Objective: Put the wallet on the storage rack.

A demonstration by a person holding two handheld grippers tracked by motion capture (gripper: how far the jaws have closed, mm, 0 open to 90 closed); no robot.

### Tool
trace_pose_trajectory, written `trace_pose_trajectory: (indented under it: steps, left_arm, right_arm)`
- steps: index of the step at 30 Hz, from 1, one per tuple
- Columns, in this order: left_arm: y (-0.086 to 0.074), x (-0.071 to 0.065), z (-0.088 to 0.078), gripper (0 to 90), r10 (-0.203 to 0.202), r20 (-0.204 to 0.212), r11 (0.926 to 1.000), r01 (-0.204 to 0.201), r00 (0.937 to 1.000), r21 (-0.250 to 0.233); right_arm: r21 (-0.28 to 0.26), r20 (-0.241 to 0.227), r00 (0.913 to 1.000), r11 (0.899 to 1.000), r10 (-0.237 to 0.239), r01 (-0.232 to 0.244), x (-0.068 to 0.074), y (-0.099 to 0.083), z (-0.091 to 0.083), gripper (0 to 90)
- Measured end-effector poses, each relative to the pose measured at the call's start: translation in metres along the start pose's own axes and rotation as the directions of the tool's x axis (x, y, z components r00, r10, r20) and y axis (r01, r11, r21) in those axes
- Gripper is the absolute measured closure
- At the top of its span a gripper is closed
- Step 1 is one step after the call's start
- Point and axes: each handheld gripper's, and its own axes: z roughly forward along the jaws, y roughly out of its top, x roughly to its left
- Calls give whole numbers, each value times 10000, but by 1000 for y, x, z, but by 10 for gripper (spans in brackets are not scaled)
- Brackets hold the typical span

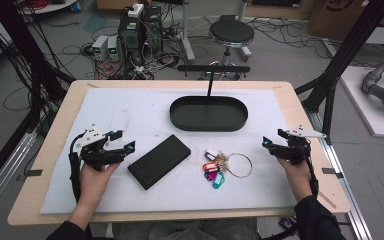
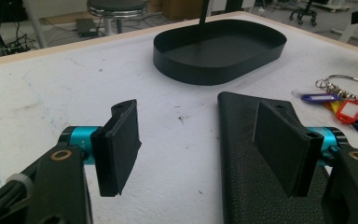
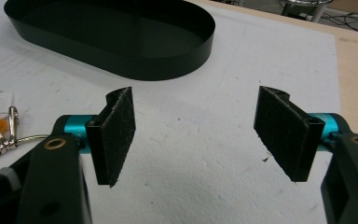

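Black hand-held gripper [image 1: 122, 141] (teal-collared), dark sleeves [image 1: 316, 220]

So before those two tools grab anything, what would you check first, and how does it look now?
1. Left tool open: ok, jaws wide apart.
2. Right tool open: ok, jaws wide apart.
3. Both tools holding nothing: ok.
4. Tray free to receive things: ok, nothing in it.
5. Black case reachable: ok, it lies flat beside the left tool, one jaw over its edge.
6. Keys clear of the case: ok, a gap lies between them on the mat.
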Motion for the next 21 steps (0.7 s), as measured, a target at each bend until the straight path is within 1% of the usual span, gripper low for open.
trace_pose_trajectory:
  steps: [3, 8, 9, 13, 15, 16, 17, 18, 19, 20, 21]
  left_arm:
    - [-1, -2, 1, 300, 70, 124, 9999, -69, 9999, -74]
    - [1, -5, 2, 285, 100, 166, 9999, -99, 9998, -39]
    - [2, -6, 1, 282, 103, 226, 9999, -101, 9997, -88]
    - [3, -9, -5, 282, 98, 211, 9998, -94, 9997, -177]
    - [2, -10, -9, 283, -67, 209, 9999, 70, 9998, -145]
    - [-1, -12, -11, 282, -235, 204, 9997, 236, 9995, -57]
    - [-1, -12, -11, 282, -235, 204, 9997, 236, 9995, -57]
    - [-5, -13, -14, 283, -393, 85, 9992, 392, 9992, 106]
    - [-5, -13, -14, 283, -393, 85, 9992, 392, 9992, 106]
    - [-8, -14, -17, 283, -701, 90, 9973, 699, 9975, 213]
    - [-8, -14, -17, 285, -701, 90, 9973, 699, 9975, 213]
  right_arm:
    - [19, -30, 10000, 10000, 14, -14, -1, 0, 2, 297]
    - [-1, -21, 10000, 10000, 46, -46, -2, 0, 2, 297]
    - [-25, 24, 10000, 10000, 71, -70, -2, 0, 0, 297]
    - [-38, 81, 10000, 10000, 9, -9, -1, 0, -1, 297]
    - [-48, 112, 9999, 10000, -65, 66, 0, 0, -1, 297]
    - [-49, 119, 9999, 9999, -103, 104, 1, 0, -1, 297]
    - [-32, 120, 9999, 9999, -120, 120, 1, 0, -1, 297]
    - [-36, 98, 9998, 9999, -145, 145, 1, 0, 0, 297]
    - [-36, 98, 9998, 9999, -145, 145, 1, 0, 0, 297]
    - [-4, 111, 9998, 9999, -163, 163, 2, 0, 0, 297]
    - [-4, 111, 9998, 9999, -163, 163, 2, 0, 0, 297]
